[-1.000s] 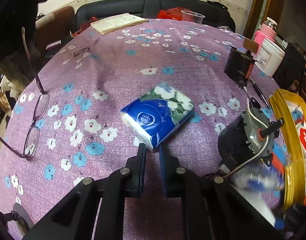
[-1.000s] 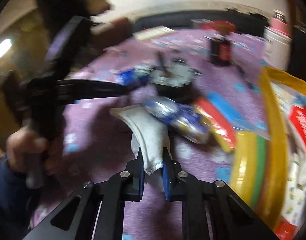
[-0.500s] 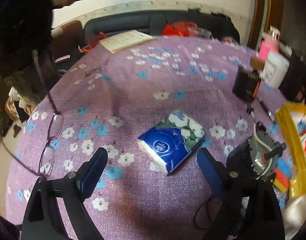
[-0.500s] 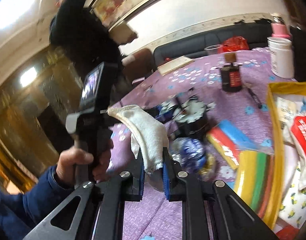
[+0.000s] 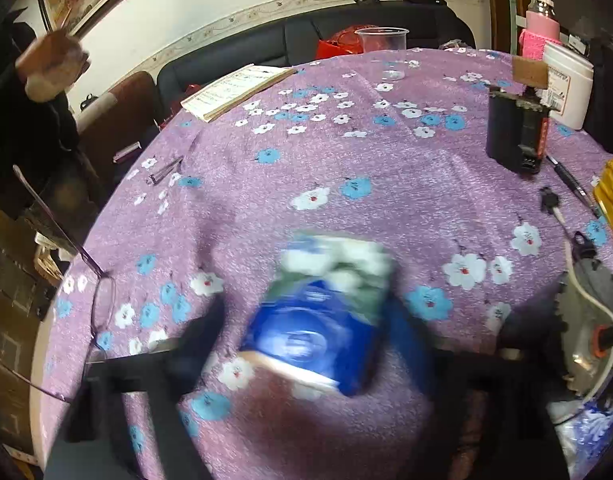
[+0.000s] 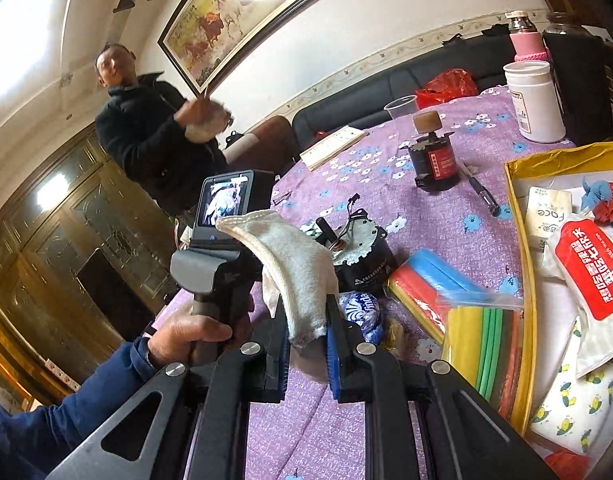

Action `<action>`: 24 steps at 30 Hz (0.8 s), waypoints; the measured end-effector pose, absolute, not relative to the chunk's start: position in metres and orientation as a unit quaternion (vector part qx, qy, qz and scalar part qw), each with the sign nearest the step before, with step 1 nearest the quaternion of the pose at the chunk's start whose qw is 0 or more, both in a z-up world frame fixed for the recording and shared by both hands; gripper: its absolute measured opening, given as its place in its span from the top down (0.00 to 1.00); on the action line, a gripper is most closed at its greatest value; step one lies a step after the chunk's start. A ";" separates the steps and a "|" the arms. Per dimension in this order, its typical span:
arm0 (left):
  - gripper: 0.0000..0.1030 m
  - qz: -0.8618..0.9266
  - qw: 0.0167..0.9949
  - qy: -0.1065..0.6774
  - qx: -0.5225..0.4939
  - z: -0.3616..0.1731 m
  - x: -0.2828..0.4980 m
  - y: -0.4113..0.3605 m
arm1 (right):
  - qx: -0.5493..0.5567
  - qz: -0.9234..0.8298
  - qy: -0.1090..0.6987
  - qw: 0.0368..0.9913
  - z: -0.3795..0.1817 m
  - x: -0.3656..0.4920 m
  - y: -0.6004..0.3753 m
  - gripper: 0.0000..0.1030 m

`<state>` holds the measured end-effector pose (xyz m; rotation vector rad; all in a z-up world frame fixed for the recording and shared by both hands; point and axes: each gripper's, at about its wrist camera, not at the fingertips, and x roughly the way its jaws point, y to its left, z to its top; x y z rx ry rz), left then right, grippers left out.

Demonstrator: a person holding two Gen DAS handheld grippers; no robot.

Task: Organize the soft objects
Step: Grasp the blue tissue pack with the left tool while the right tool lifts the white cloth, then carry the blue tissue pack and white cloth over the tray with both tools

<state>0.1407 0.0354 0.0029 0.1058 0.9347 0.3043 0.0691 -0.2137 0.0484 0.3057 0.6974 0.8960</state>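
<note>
Two grippers work over a purple floral tablecloth (image 5: 386, 168). Left gripper (image 5: 306, 332), blurred, is closing around a blue tissue pack (image 5: 322, 320) lying near centre. Right gripper (image 6: 306, 344) pinches a white cloth (image 6: 294, 264), raised above the table.

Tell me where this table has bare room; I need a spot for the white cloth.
Free: the purple tablecloth between notebook, clear cup and black box. Crowded: around the motor, sponges and yellow box.

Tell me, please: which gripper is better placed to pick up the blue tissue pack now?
Left. The tissue pack lies between the closing jaws of the left gripper, while the right gripper already holds a white cloth.
</note>
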 end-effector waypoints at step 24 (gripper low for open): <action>0.53 0.116 0.900 0.420 0.005 0.043 0.048 -0.002 | 0.191 0.386 0.309 0.848 0.056 0.079 -0.243 0.84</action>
